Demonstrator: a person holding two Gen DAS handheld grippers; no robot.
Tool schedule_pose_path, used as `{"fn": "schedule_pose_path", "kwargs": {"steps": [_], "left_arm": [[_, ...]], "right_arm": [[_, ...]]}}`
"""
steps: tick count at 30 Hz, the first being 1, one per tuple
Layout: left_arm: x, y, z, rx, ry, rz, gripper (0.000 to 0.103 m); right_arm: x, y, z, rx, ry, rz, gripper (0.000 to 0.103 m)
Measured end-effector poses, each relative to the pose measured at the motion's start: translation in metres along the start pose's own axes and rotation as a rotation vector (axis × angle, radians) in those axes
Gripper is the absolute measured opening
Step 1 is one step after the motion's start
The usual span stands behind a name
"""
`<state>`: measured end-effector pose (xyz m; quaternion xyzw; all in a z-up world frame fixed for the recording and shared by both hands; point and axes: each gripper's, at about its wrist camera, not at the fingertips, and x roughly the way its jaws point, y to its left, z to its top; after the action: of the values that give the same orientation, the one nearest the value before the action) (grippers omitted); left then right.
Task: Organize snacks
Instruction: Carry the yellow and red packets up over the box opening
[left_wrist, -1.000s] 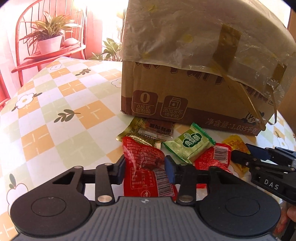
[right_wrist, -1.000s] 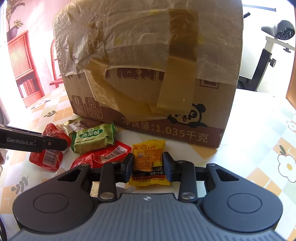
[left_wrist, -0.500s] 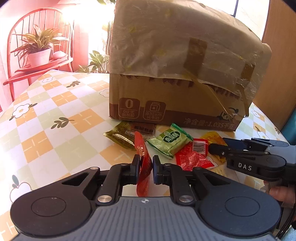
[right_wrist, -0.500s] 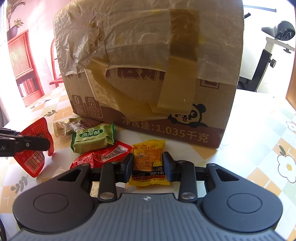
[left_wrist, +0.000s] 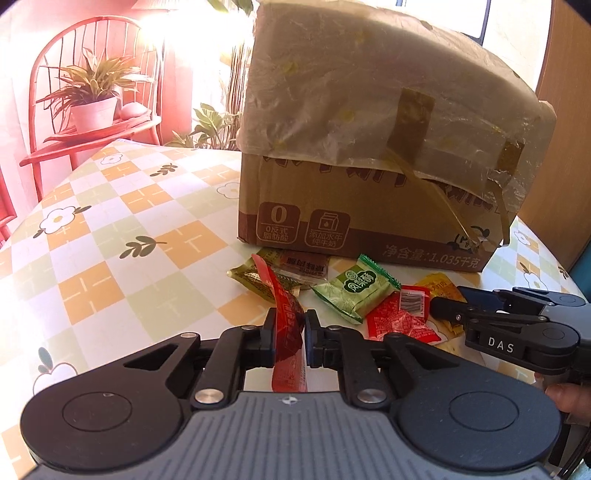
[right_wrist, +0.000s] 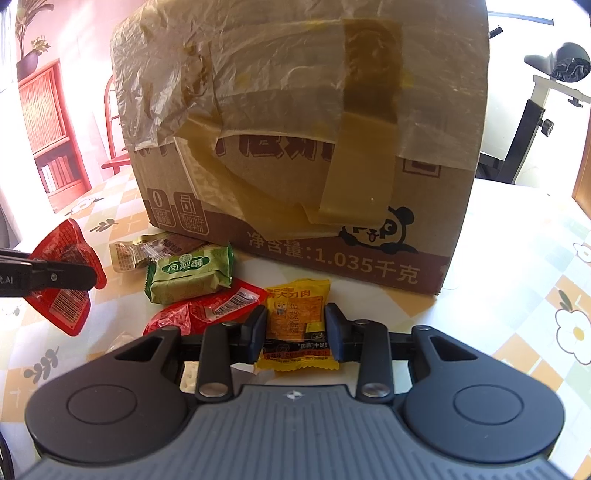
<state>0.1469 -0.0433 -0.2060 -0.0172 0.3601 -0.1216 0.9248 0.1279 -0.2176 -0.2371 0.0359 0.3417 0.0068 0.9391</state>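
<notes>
My left gripper (left_wrist: 289, 325) is shut on a red snack packet (left_wrist: 286, 314) and holds it edge-up above the table; the same packet (right_wrist: 64, 273) shows at the left of the right wrist view. My right gripper (right_wrist: 295, 328) is open, its fingers on either side of a yellow snack packet (right_wrist: 299, 314) lying on the table. Between them lie a green packet (right_wrist: 190, 273), a second red packet (right_wrist: 207, 308) and a brown-and-gold packet (right_wrist: 147, 251). A taped cardboard box (right_wrist: 295, 147) stands just behind the snacks.
The table (left_wrist: 110, 240) has a checked cloth with flowers. A red chair (left_wrist: 74, 110) with a potted plant stands beyond its far left edge. The box (left_wrist: 369, 166) blocks the way behind the snacks. A black stand (right_wrist: 532, 110) is at the far right.
My left gripper closed on the red packet and lifted it off the table, turning it edge-up. My right gripper stayed open around the yellow packet.
</notes>
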Motion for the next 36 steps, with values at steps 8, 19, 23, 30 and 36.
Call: {"fn": "schedule_pose_path", "kwargs": {"steps": [8,19,23,30,36], "left_arm": [[-0.024,0.006,0.012,0.006,-0.076,0.002,0.014],[-0.037,0.015,0.022,-0.023,-0.124,0.011,0.015],[-0.046,0.019,0.03,-0.018,-0.156,0.011,0.015],[-0.065,0.024,0.067,0.005,-0.252,0.024,0.015],[-0.079,0.015,0.119,0.049,-0.362,0.002,0.015]], "right_arm": [[-0.016,-0.001,0.001,0.004,-0.036,0.001,0.035],[-0.046,0.016,0.011,-0.072,-0.083,0.118,0.035],[-0.052,0.031,0.026,-0.106,-0.12,0.206,0.035],[-0.074,0.056,0.07,-0.172,-0.246,0.34,0.035],[-0.095,0.049,0.128,-0.158,-0.4,0.315,0.035]]}}
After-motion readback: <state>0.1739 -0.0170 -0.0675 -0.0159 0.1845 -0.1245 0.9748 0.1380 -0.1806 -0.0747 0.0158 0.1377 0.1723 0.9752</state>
